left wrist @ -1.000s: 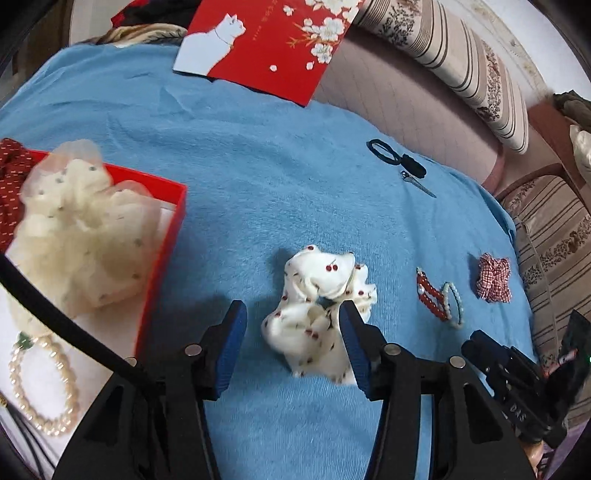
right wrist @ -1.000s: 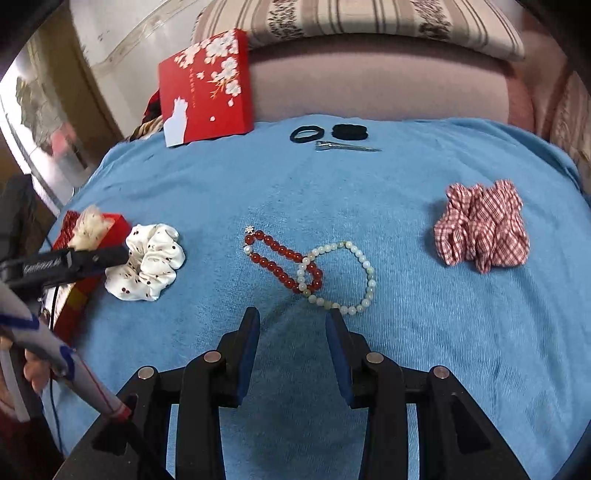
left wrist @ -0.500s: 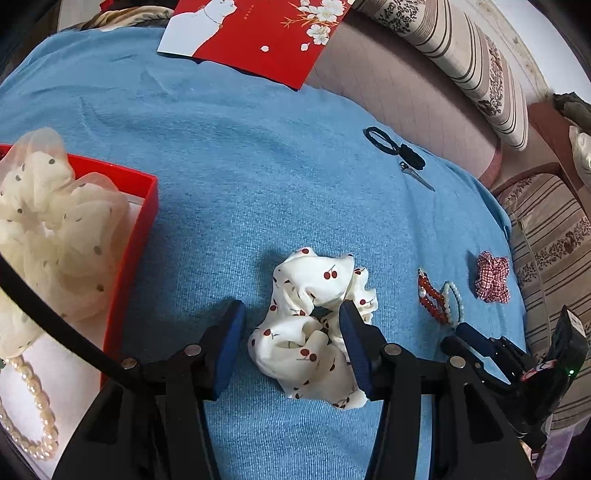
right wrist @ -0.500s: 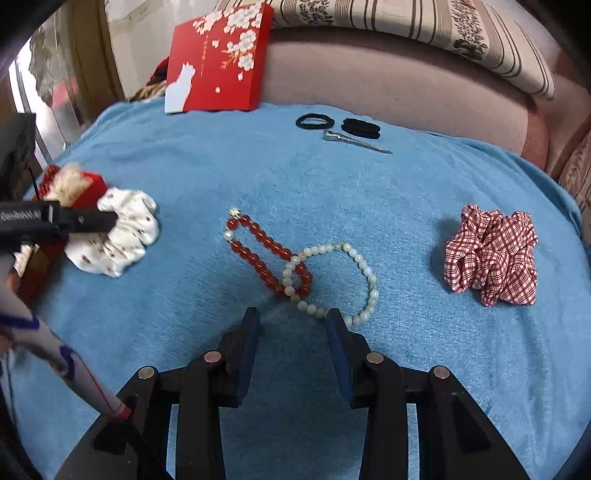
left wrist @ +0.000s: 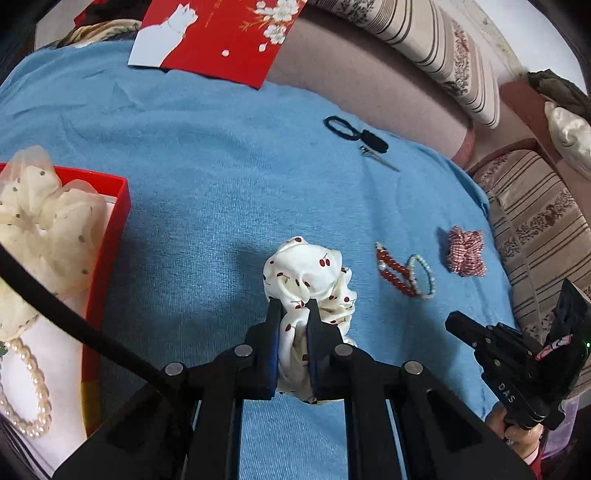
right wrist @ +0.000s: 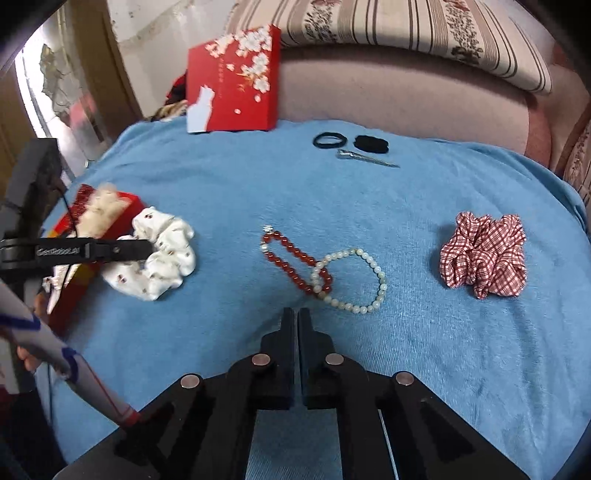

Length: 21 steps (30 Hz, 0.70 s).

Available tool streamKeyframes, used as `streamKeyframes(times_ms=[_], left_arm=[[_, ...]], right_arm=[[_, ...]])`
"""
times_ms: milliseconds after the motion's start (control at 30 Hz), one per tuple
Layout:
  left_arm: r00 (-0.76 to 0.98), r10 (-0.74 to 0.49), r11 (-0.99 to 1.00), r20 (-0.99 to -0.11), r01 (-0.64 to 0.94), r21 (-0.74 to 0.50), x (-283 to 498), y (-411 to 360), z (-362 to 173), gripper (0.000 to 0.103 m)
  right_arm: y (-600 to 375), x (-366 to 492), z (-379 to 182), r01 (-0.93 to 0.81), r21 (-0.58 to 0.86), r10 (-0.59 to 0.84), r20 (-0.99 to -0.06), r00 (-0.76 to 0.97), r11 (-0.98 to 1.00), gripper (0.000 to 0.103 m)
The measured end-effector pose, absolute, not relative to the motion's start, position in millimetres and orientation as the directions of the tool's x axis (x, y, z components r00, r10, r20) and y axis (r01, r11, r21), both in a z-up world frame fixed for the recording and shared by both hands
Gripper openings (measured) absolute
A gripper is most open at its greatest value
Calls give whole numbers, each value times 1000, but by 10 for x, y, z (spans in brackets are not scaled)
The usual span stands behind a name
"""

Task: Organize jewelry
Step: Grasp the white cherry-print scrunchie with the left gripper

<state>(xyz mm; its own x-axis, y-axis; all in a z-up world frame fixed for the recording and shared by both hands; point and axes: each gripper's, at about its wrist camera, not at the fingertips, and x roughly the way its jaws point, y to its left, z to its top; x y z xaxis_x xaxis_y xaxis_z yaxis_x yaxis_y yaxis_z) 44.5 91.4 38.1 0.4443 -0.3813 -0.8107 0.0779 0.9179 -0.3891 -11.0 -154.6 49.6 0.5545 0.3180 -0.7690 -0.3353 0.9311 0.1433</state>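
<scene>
My left gripper (left wrist: 293,308) is shut on the white cherry-print scrunchie (left wrist: 306,273), which rests on the blue cloth (left wrist: 207,177); it also shows in the right wrist view (right wrist: 159,258). The open red box (left wrist: 110,236) at left holds a cream dotted scrunchie (left wrist: 40,214) and a pearl bracelet (left wrist: 26,391). A red bead bracelet (right wrist: 295,264) and a pale green bead bracelet (right wrist: 365,277) lie linked just ahead of my right gripper (right wrist: 297,317), which is shut and empty. A red plaid scrunchie (right wrist: 484,254) lies to the right.
The red box lid (right wrist: 232,81) with a cat and blossoms leans at the back. A black hair tie (right wrist: 330,140), a black scrunchie (right wrist: 371,144) and a metal hair clip (right wrist: 364,157) lie at the far edge. Striped cushions (right wrist: 388,33) stand behind.
My left gripper has closed on the cherry-print scrunchie. My right gripper has shut with nothing in it, near the linked bracelets.
</scene>
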Motion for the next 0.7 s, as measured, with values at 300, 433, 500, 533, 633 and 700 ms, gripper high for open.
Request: streamKeyframes(times_ms=[300,433,500,533,633,700], left_arm=[[423,-381,914,-822,40,-403,497,963,261,14],[426,-390,908,-816,33,-417,519,993,241,27],[422,-400,903,-813,32,-428,539,994,223,37],[420,-408,899,-811,32,-436,546,988,212,41],[400,-421,895,-814,36,-445,570,936,142,48],[411,-404,904,-817,44,-425,558,895,137,48]], right_arm=[[-1398,73,302,-342,1,216,-778,591,940,28],[-1418,185,137,-327,-15,184,-803,567,945,28],[-1477,201,113,-326,7,200,-802,563,945,28],[-1497,206,117,-323,17,205,-803,560,946,28],[-1523,218,106,-319,37,218,-805,551,947,23],[-1541,226,118,-322,78,248,-809,533,944,7]])
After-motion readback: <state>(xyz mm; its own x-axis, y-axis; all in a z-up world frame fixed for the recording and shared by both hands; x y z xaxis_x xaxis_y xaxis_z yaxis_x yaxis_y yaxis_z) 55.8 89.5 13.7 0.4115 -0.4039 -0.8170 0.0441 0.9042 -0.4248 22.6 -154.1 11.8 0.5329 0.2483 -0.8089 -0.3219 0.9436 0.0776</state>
